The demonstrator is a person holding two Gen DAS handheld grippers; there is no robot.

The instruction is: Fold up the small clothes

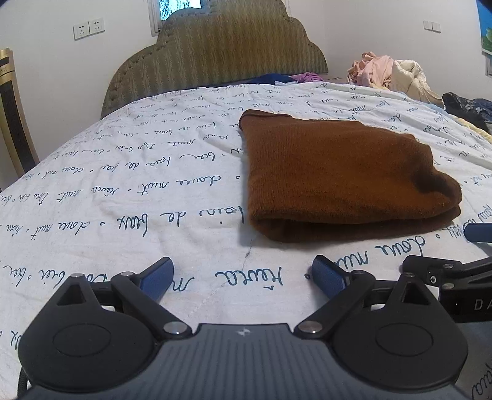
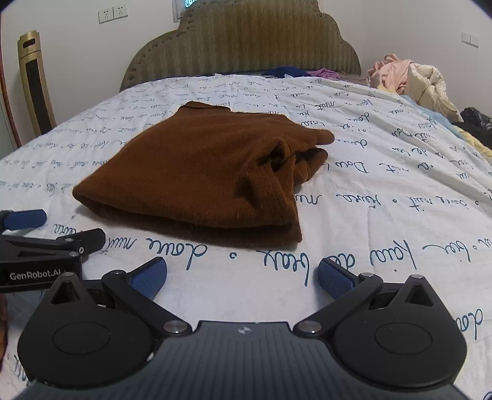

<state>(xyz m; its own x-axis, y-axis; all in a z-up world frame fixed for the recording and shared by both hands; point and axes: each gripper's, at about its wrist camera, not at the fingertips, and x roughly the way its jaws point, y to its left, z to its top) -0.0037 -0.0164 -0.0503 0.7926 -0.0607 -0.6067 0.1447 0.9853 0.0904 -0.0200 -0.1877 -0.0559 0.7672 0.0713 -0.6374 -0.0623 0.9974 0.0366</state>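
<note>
While viewed from both wrists:
Garment: brown knit sweater [image 1: 338, 172], folded into a thick rectangle, one cuff seen poking out at its side.
Location: laid on script-printed bedspread [image 1: 138, 184], mid-bed.
Left gripper [image 1: 243, 274]: spread wide, nothing held.
Right gripper [image 2: 243, 274]: spread wide, nothing held.

Folded inner layers of sweater [image 2: 196, 172] unseen; window [image 1: 180, 7] cut by top edge; quilt [image 1: 123, 184] script illegible farther back; dark bundle [image 1: 467, 110] cropped at right.
</note>
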